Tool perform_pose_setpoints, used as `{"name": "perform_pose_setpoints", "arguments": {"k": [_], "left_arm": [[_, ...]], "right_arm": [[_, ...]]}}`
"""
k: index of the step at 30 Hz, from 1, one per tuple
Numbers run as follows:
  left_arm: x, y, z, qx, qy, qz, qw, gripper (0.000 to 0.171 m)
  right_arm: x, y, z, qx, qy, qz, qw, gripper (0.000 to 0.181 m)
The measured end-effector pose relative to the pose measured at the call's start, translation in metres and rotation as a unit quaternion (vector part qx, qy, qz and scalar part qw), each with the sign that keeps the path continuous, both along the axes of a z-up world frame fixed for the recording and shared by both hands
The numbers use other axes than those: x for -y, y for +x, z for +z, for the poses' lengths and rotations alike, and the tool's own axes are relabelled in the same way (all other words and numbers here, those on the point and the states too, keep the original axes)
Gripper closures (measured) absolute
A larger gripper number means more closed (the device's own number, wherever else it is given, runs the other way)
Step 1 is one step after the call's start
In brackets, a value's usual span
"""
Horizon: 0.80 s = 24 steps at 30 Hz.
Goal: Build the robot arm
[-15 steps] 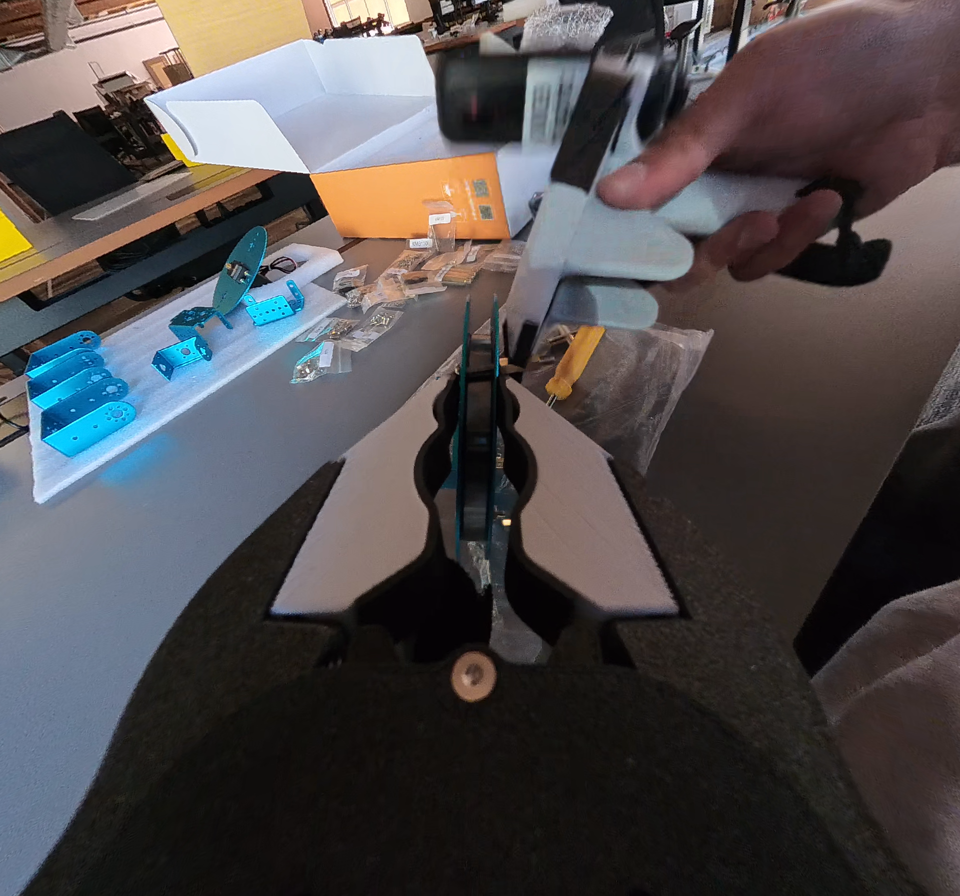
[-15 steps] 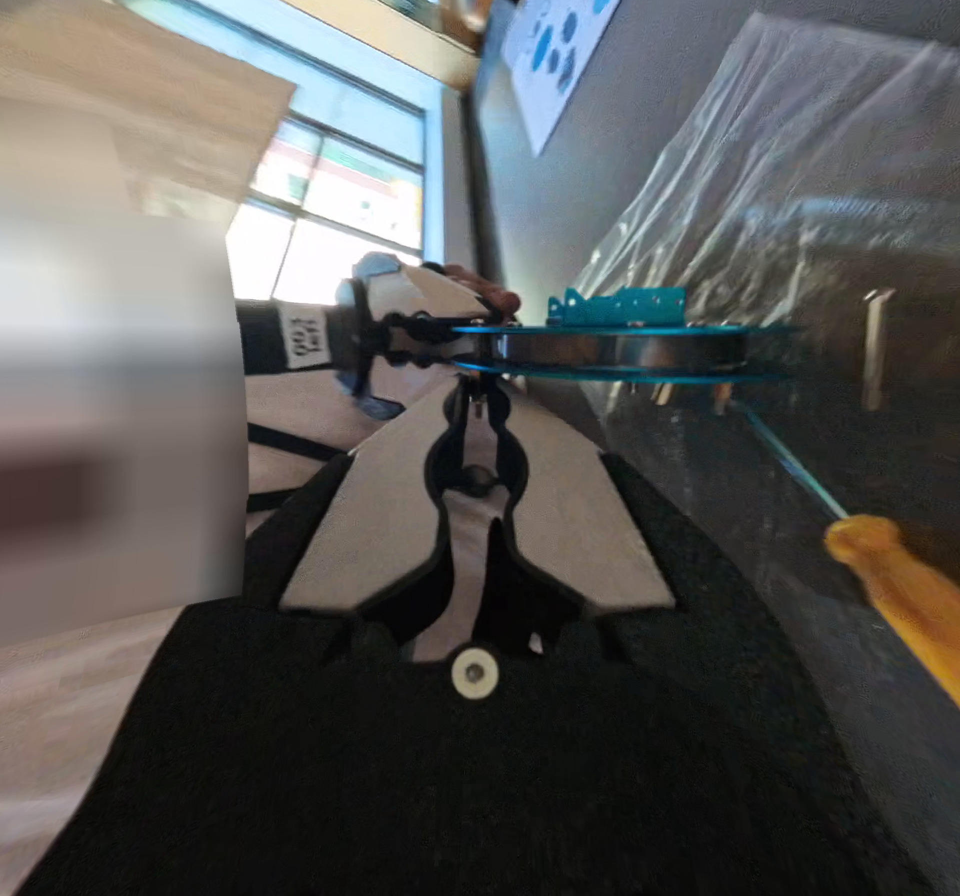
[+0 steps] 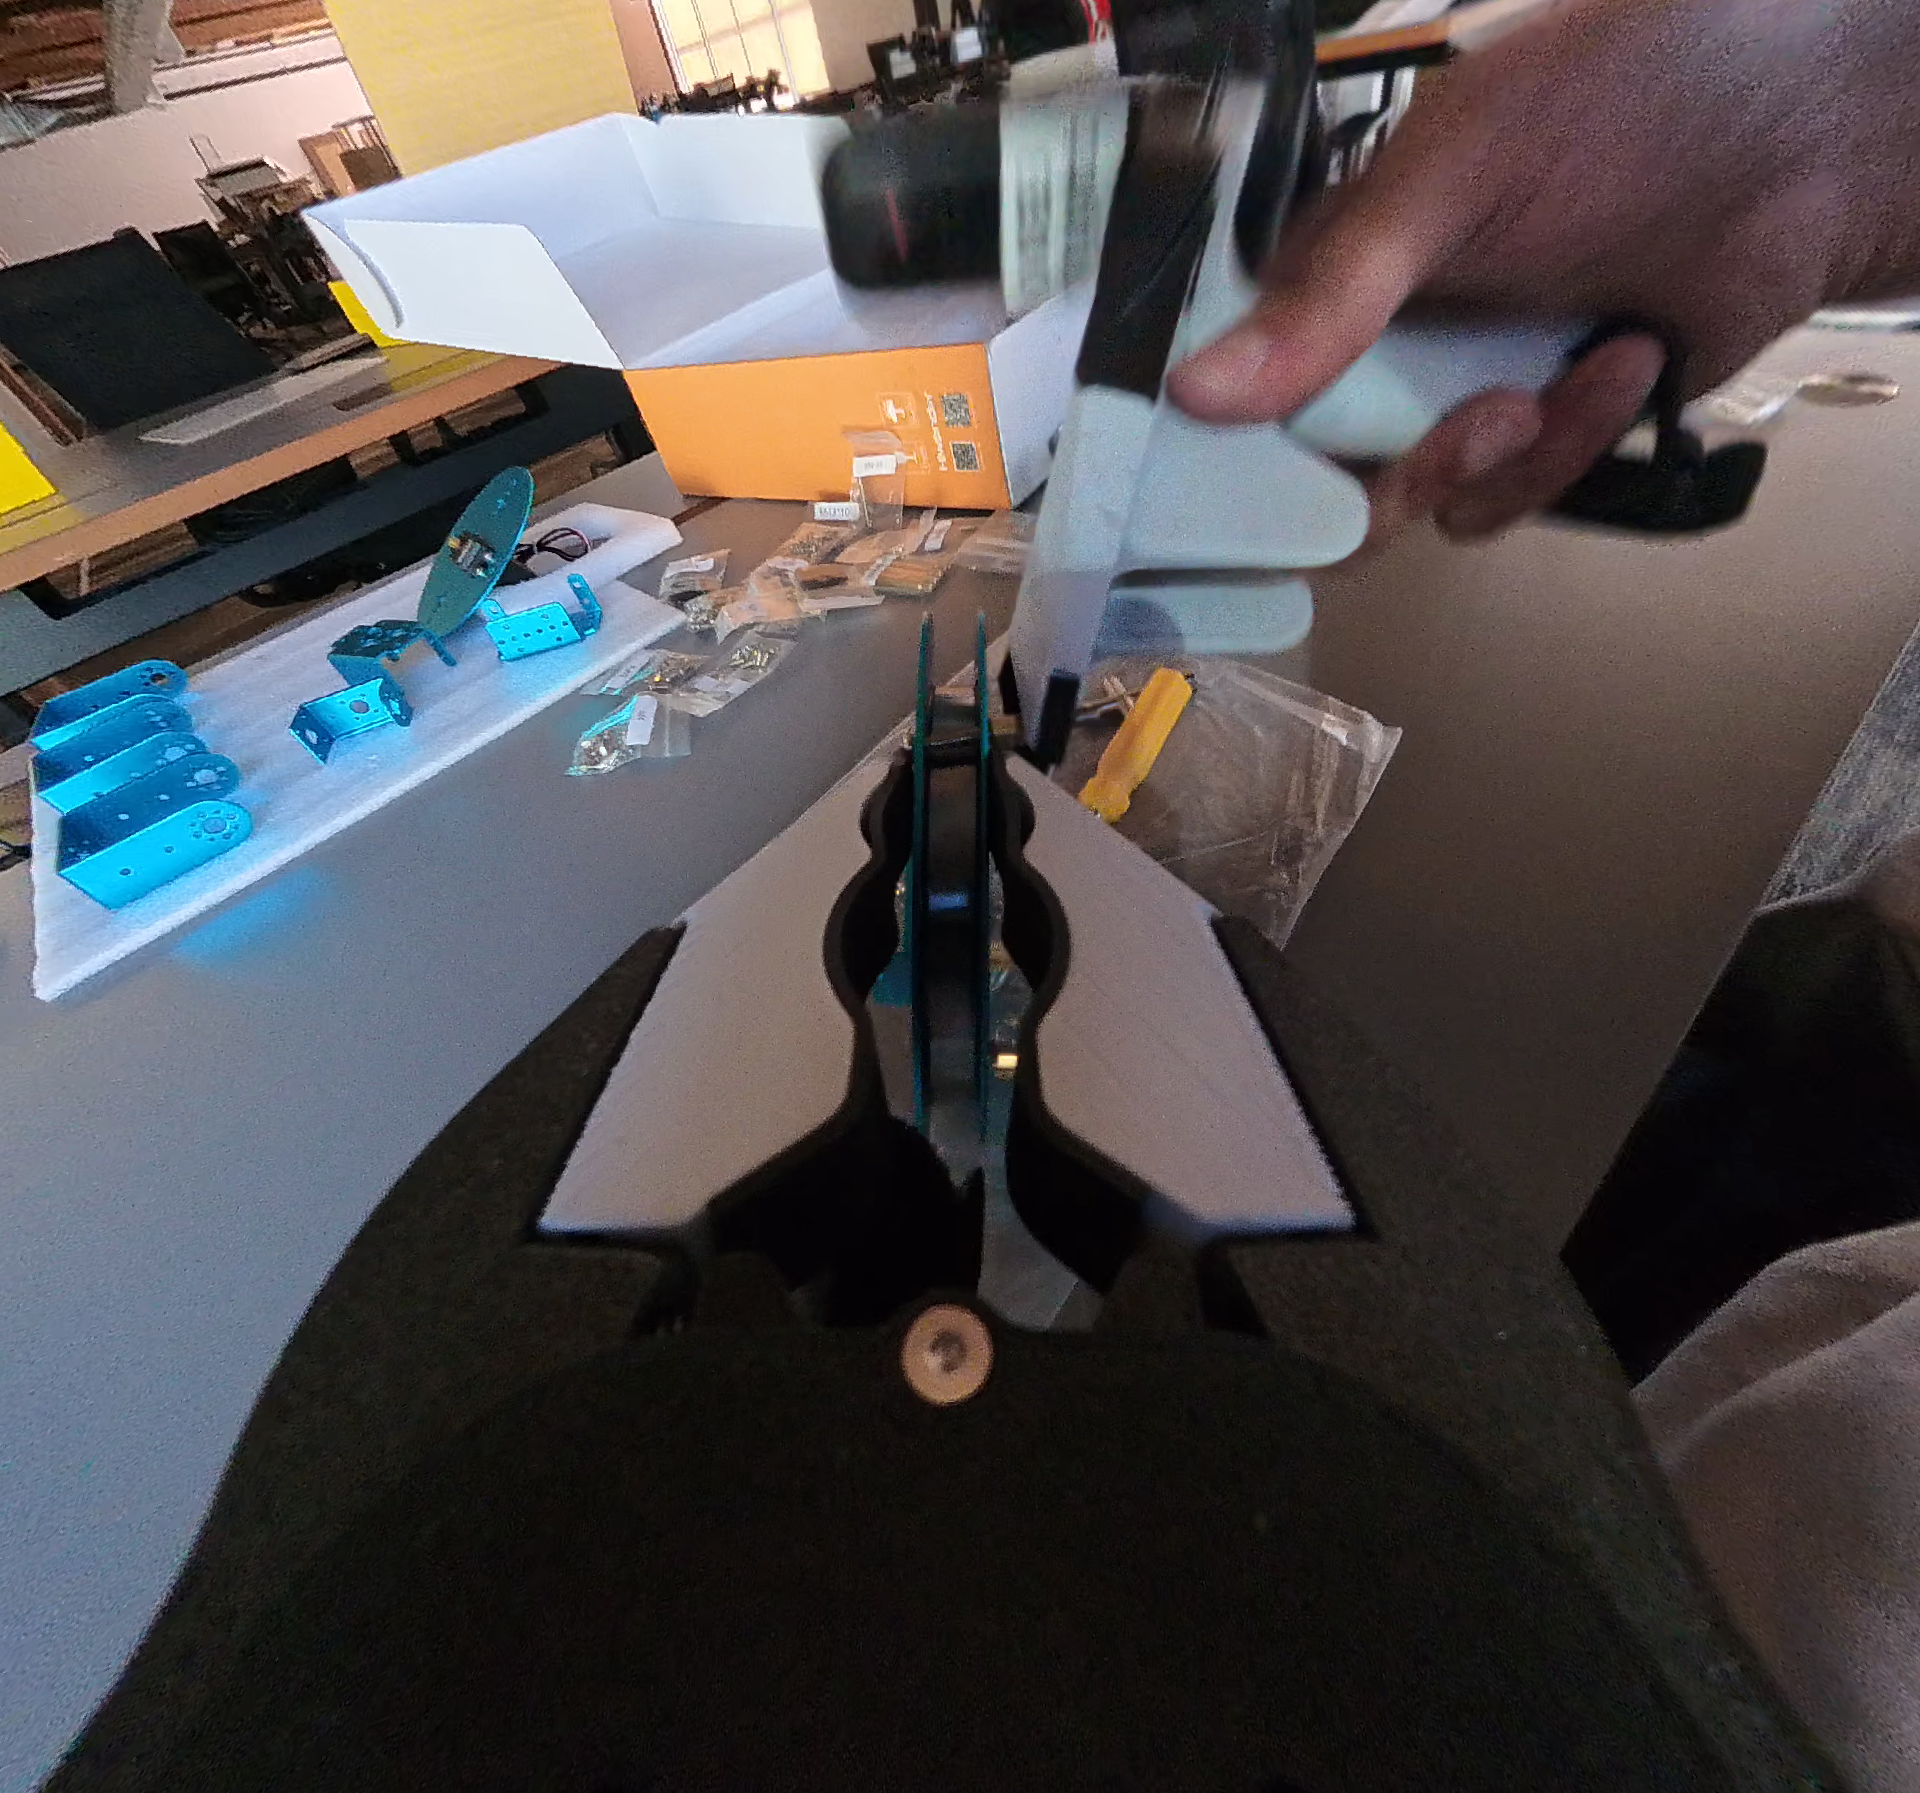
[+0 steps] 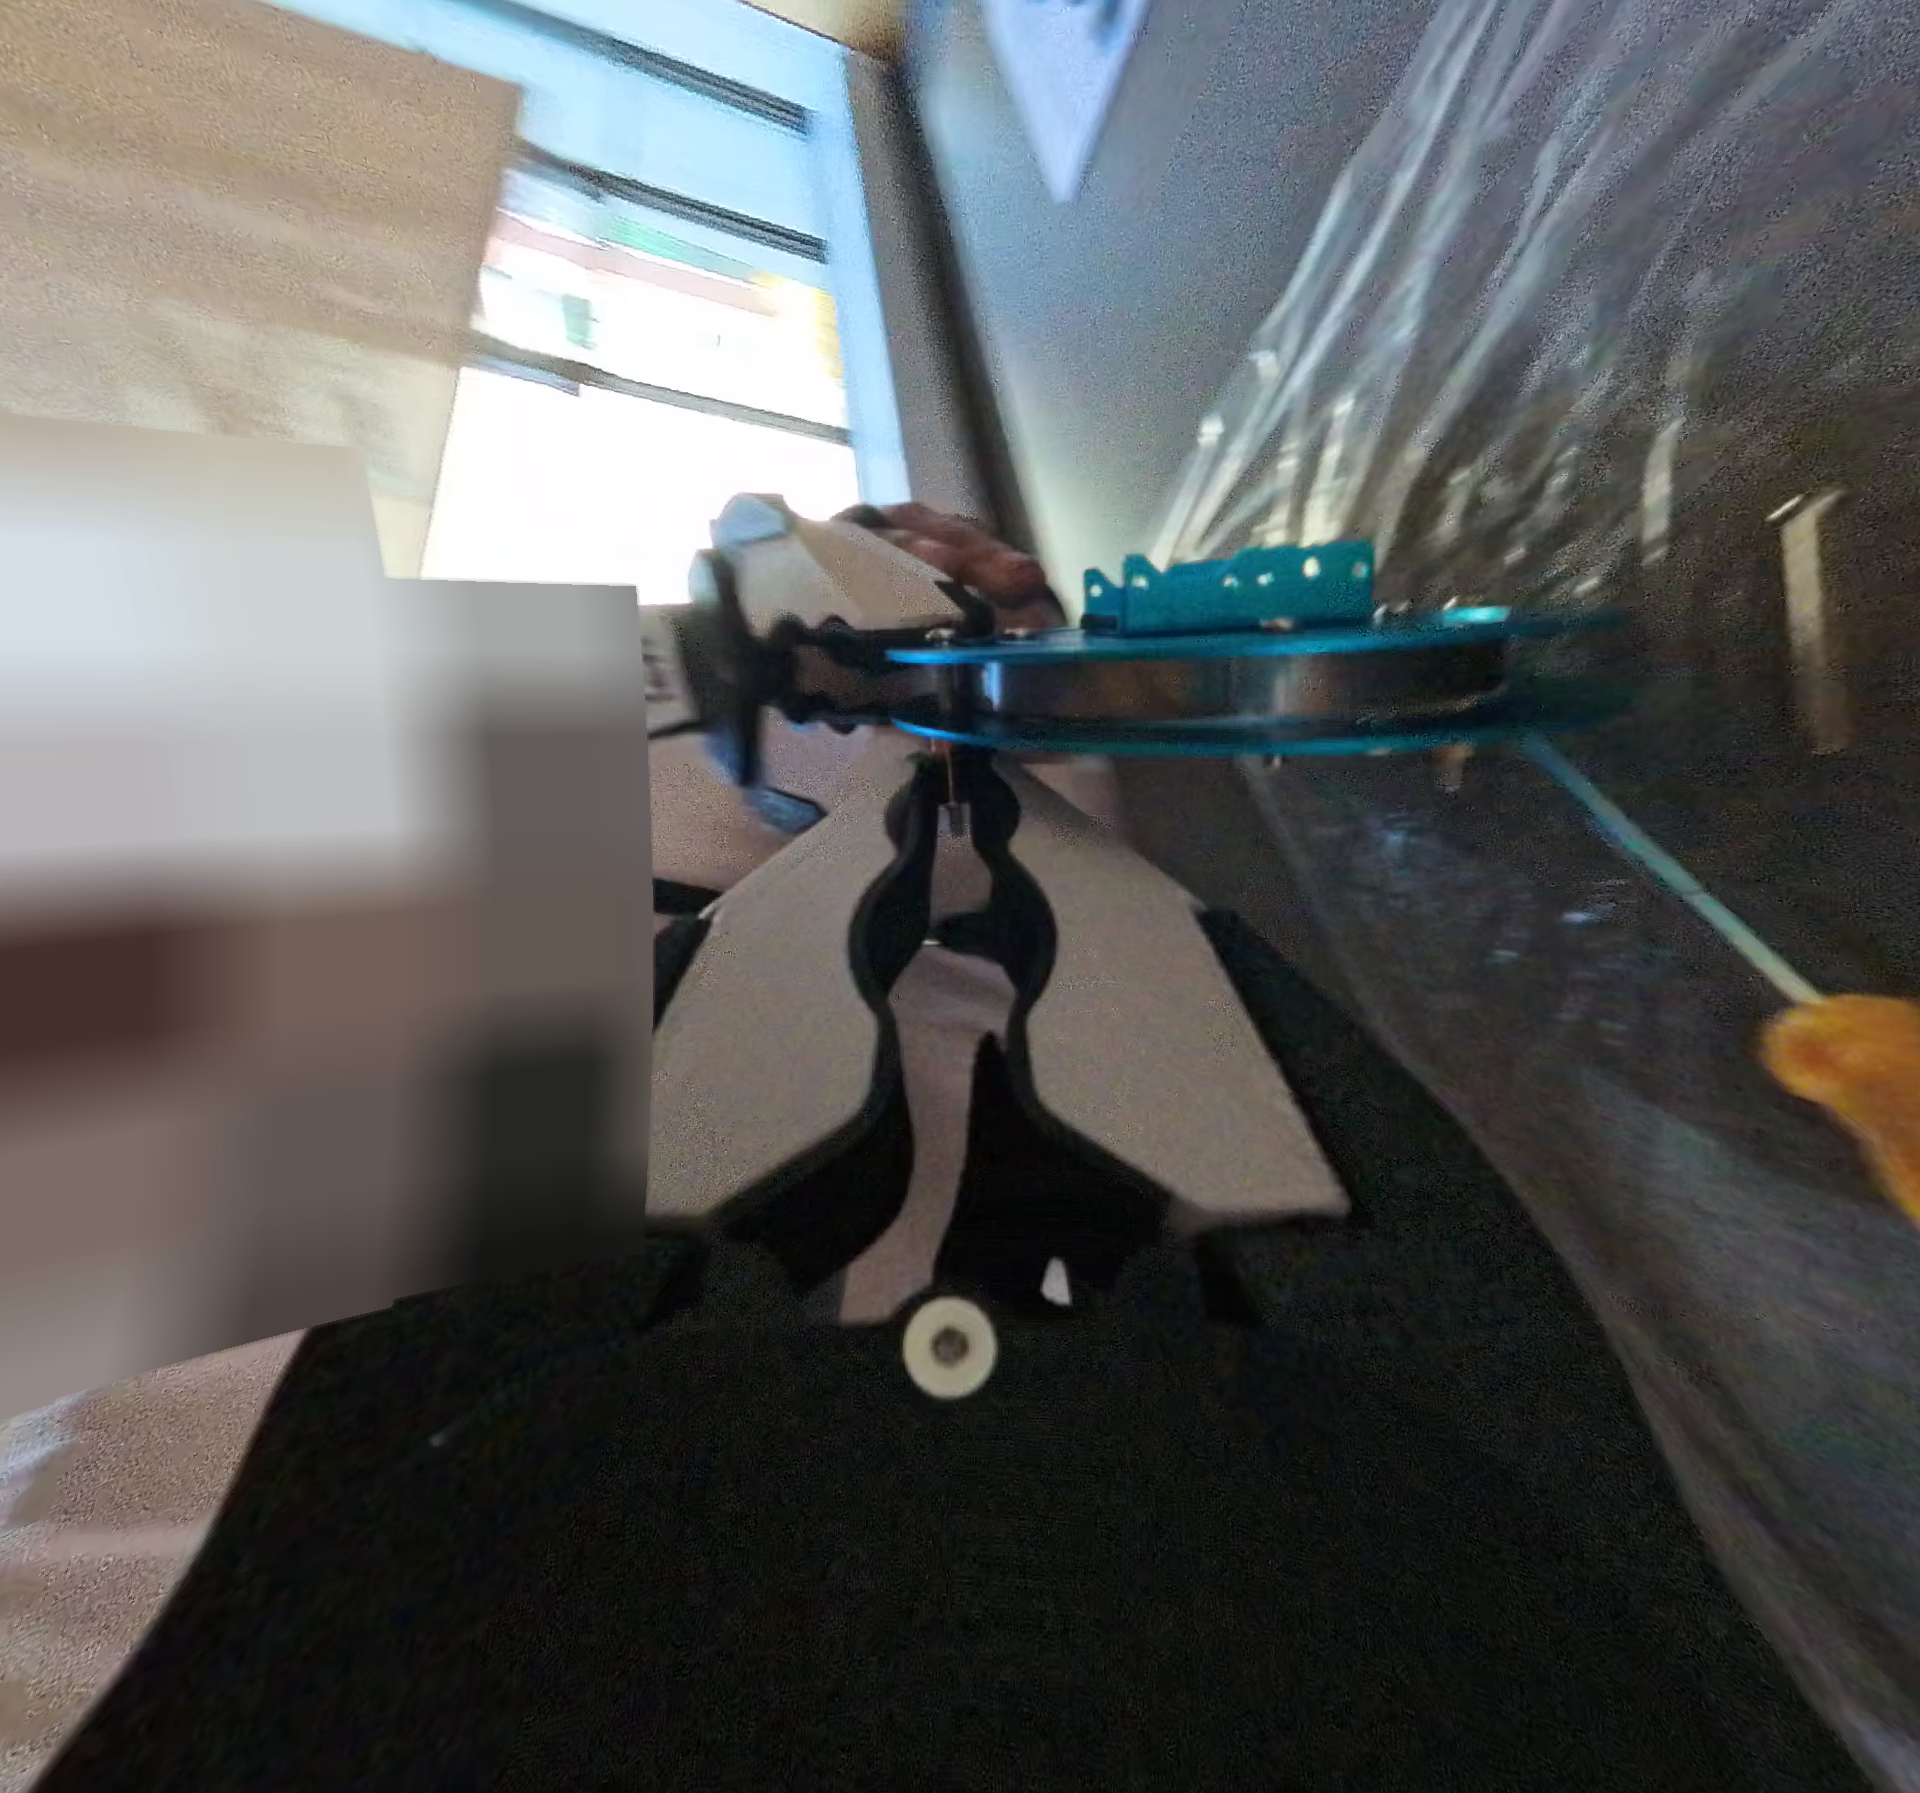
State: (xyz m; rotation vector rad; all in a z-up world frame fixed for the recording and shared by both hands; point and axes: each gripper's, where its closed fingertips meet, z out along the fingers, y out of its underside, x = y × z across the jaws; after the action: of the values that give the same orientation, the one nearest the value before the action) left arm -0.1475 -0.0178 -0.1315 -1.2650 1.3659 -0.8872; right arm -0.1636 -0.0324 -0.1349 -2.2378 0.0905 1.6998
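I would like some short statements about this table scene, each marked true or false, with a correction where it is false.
1. The left tongs are closed on a blue two-disc assembly. True.
2. The yellow-handled screwdriver is held in the right tongs. False: it lies on the grey table beside a clear plastic bag.
3. The orange box has its white lid open. True.
4. The blue metal brackets sit inside the orange box. False: they lie on a white foam sheet on the table.
5. Small bags of screws lie between the foam sheet and the box. True.
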Motion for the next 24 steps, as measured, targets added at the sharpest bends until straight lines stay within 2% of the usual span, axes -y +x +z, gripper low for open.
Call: {"name": "perform_pose_setpoints", "arguments": {"k": [1, 2, 3, 5, 6, 7, 9, 10, 11, 13, 14, 15, 16, 17, 18, 19, 20, 21, 22, 23, 24], "left_arm": [[-0.001, 0.001, -0.002, -0.006, 0.006, 0.001, 1.000, 0.159], [-0.001, 0.001, -0.003, -0.007, 0.018, 0.002, 1.000, 0.160], [0.000, 0.001, -0.003, -0.007, 0.022, 0.004, 1.000, 0.159], [0.001, 0.001, -0.003, -0.009, 0.018, 0.003, 1.000, 0.159], [0.002, 0.001, -0.002, -0.007, 0.006, 0.000, 1.000, 0.159], [0.003, 0.002, -0.002, -0.006, 0.003, -0.001, 1.000, 0.161], [0.003, 0.002, -0.002, -0.005, 0.004, 0.002, 1.000, 0.159], [0.004, 0.002, -0.002, -0.005, 0.001, 0.000, 1.000, 0.159], [0.004, 0.002, -0.002, -0.004, 0.000, 0.000, 1.000, 0.159], [0.002, 0.000, -0.002, -0.001, 0.004, 0.001, 1.000, 0.159], [0.002, 0.000, -0.002, 0.002, 0.006, -0.004, 1.000, 0.159], [0.004, -0.001, -0.002, 0.006, 0.011, -0.011, 1.000, 0.160], [0.006, -0.002, -0.003, 0.010, 0.017, -0.013, 1.000, 0.159], [0.007, -0.003, -0.003, 0.014, 0.018, -0.013, 1.000, 0.159], [0.008, -0.003, -0.004, 0.018, 0.014, -0.017, 1.000, 0.160], [0.007, -0.003, -0.003, 0.023, 0.006, -0.019, 1.000, 0.160], [0.006, -0.002, -0.003, 0.023, 0.006, -0.020, 1.000, 0.160], [0.006, -0.002, -0.003, 0.021, 0.010, -0.022, 0.999, 0.160], [0.007, -0.002, -0.004, 0.021, 0.010, -0.023, 0.999, 0.160], [0.007, -0.003, -0.004, 0.022, 0.009, -0.022, 0.999, 0.160], [0.007, -0.003, -0.004, 0.020, 0.008, -0.021, 1.000, 0.160]], "right_arm": [[0.000, 0.001, -0.001, -0.119, -0.051, -0.016, 0.991, 0.178], [0.000, 0.002, -0.002, -0.182, -0.070, -0.023, 0.981, 0.178], [0.001, 0.002, -0.003, -0.168, -0.051, -0.024, 0.984, 0.177], [0.002, 0.002, -0.004, -0.019, 0.029, -0.021, 0.999, 0.177], [0.002, 0.004, -0.004, 0.082, 0.084, -0.016, 0.993, 0.176], [0.002, 0.008, -0.005, 0.192, 0.133, -0.009, 0.972, 0.172], [0.002, 0.018, -0.005, 0.379, 0.204, -0.001, 0.903, 0.162], [0.003, 0.018, -0.006, 0.429, 0.216, 0.012, 0.877, 0.164], [0.005, 0.011, -0.007, 0.449, 0.223, 0.029, 0.865, 0.175], [0.000, 0.009, -0.009, 0.477, 0.232, 0.034, 0.847, 0.177], [0.000, 0.008, -0.009, 0.466, 0.218, 0.035, 0.857, 0.176], [0.003, 0.007, -0.009, 0.430, 0.189, 0.037, 0.882, 0.177], [0.005, 0.005, -0.009, 0.363, 0.149, 0.032, 0.919, 0.177], [0.008, 0.002, -0.008, 0.262, 0.097, 0.023, 0.960, 0.178], [0.009, -0.001, -0.006, 0.135, 0.046, 0.014, 0.990, 0.178], [0.009, -0.003, -0.002, -0.008, -0.006, 0.004, 1.000, 0.178], [0.008, -0.003, 0.001, -0.138, -0.054, -0.009, 0.989, 0.177], [0.009, -0.003, 0.002, -0.217, -0.081, -0.012, 0.973, 0.176], [0.010, -0.003, 0.003, -0.234, -0.076, -0.008, 0.969, 0.175], [0.011, -0.003, 0.002, -0.203, -0.054, -0.010, 0.978, 0.175], [0.010, -0.004, 0.001, -0.133, -0.014, -0.013, 0.991, 0.174]]}}
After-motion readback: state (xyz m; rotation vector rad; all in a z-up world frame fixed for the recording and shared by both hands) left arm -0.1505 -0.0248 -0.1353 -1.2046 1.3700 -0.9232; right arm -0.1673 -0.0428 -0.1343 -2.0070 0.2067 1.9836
